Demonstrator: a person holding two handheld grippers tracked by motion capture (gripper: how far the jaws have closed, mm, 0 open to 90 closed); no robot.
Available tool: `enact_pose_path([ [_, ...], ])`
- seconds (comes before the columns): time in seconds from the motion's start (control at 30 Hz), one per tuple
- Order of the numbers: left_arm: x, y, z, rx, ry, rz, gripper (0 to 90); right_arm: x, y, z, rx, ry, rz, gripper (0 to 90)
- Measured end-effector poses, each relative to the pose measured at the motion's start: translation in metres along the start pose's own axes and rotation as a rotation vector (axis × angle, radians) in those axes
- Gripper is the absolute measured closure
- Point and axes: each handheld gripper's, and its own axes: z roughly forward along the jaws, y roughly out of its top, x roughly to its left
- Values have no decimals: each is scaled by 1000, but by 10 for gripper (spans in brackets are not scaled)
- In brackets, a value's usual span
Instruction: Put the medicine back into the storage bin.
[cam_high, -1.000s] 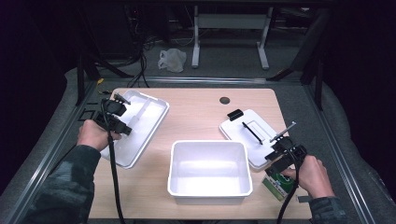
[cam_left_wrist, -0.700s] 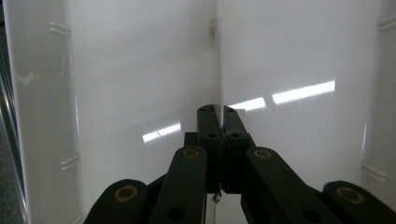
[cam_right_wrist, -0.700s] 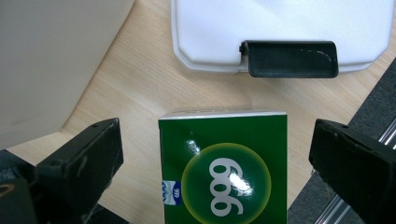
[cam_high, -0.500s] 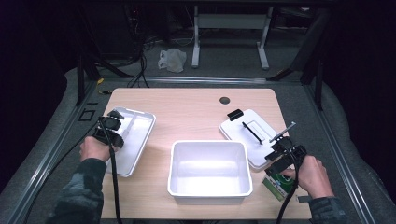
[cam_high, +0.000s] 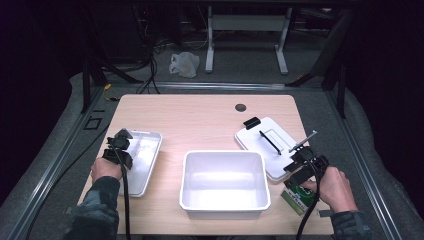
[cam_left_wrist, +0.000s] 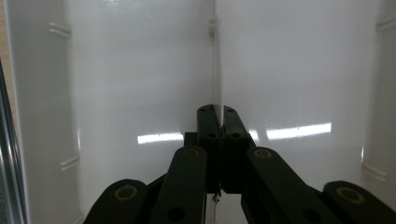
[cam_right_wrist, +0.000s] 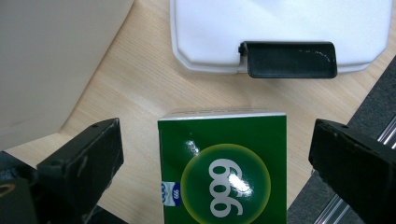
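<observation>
A shallow white tray (cam_high: 142, 162) lies long-side forward at the table's left. My left gripper (cam_high: 119, 146) is at its left rim, and in the left gripper view my left gripper (cam_left_wrist: 217, 112) is shut on that thin rim, with the tray's glossy inside (cam_left_wrist: 140, 79) beyond. A deep white bin (cam_high: 223, 200) stands at the front centre. At the front right my right gripper (cam_high: 305, 167) hangs open over a green box (cam_high: 299, 198). In the right gripper view my right gripper (cam_right_wrist: 217, 140) straddles the green box (cam_right_wrist: 224, 168) without touching it.
A white lid (cam_high: 265, 145) with a black handle and black latch (cam_right_wrist: 289, 58) lies flat at the right, just beyond the green box. A round hole (cam_high: 240, 107) sits in the table's far side. The table's right edge (cam_high: 312, 150) runs close to my right hand.
My left gripper has brought the tray from a raised tilt at the far left down and toward the person, so it now lies low and level. The right gripper has stayed put.
</observation>
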Motion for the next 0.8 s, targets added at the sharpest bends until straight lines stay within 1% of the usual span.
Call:
enact_pose_path([
  [0.1,-3,-2,9,14,23,-7,891,0,0,1,8,9,-2,28],
  [0.13,-4,-3,11,9,30,-8,890,0,0,2,7,6,-4,29],
  [0.2,-5,-3,14,10,30,-19,890,0,0,1,5,8,-6,29],
  [0.47,-11,-7,27,25,48,-13,886,0,0,2,7,7,-8,29],
  [0.53,-11,-9,29,24,42,-16,884,0,0,2,8,6,-7,29],
  [0.6,-11,-9,30,22,46,-5,880,-1,0,2,10,10,-6,29],
  [0.63,-11,-9,29,23,46,-2,853,-1,0,2,12,10,-5,29],
  [0.67,-11,-9,27,22,44,0,798,-1,0,2,11,10,-2,29],
  [0.73,-10,-8,22,8,42,14,677,-1,0,2,10,7,-2,28],
  [0.8,-8,-9,15,-3,39,24,526,-1,-1,2,5,7,-3,27],
])
